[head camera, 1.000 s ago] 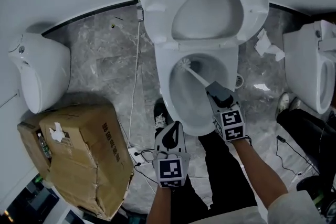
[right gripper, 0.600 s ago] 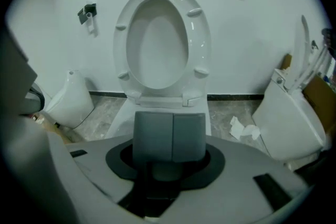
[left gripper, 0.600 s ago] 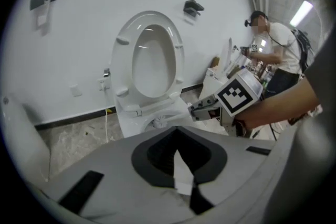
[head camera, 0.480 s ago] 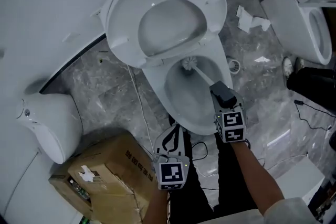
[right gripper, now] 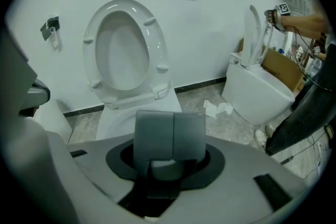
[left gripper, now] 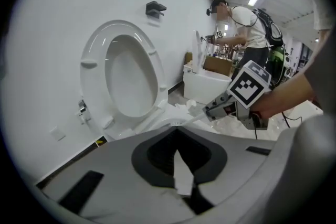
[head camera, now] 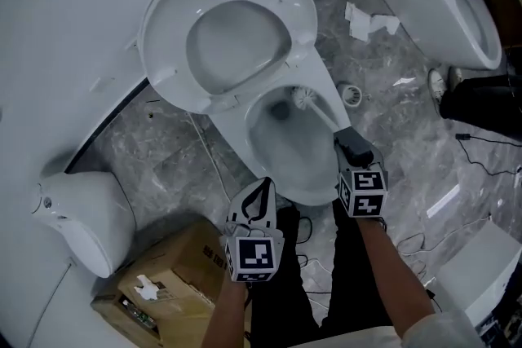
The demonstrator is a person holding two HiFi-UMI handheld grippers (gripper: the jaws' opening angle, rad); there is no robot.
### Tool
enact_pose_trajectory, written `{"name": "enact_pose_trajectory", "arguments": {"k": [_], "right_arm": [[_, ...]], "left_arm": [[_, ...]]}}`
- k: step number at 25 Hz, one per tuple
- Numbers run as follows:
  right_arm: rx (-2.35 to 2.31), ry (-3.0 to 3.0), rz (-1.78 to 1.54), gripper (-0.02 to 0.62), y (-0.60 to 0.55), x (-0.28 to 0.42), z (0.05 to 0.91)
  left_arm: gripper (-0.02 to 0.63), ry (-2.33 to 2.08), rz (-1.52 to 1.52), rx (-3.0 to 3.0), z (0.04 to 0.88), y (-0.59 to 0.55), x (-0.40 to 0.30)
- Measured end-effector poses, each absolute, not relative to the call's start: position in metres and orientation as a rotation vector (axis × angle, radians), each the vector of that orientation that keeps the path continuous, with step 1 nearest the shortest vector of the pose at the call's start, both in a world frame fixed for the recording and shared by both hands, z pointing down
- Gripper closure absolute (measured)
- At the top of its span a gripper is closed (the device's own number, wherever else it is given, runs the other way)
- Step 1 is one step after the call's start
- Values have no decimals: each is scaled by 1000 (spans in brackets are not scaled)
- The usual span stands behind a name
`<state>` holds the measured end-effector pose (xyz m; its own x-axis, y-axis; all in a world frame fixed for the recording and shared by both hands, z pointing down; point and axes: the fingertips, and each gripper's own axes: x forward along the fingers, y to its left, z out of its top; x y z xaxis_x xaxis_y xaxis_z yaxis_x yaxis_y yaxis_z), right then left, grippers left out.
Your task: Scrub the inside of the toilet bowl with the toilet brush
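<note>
Left gripper [head camera: 265, 185]: low centre in head view, pointing forward and down, jaws closed tip to tip, nothing between them. Right gripper [head camera: 342, 134]: further forward, tilted down, jaws clamped on toilet brush handle [head camera: 326, 116]. Both forearms bare and extended.

The head camera looks steeply down from above onto the toilet [head camera: 303, 193], the brush [head camera: 303, 99], the left gripper [head camera: 263, 185] and the right gripper [head camera: 345, 137]. Each gripper camera sits low and near, facing the raised seat [left gripper: 93, 86] and the wall [right gripper: 220, 18]; the left one also catches the right gripper.
</note>
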<state>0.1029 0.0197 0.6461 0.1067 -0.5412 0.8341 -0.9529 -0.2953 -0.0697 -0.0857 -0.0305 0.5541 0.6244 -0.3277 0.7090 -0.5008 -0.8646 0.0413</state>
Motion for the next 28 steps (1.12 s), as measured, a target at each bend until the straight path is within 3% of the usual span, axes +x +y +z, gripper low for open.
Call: {"name": "enact_pose_trajectory", "arguments": {"k": [7,28], "right_arm": [[1946,-1396,1139,419,80,111,640],[1640,-1530,1100,419,156,133,639]], "left_arm": [[580,-683,1128,2643,547,-8,-94],[580,-1118,851,2297,546,101,-97]]}}
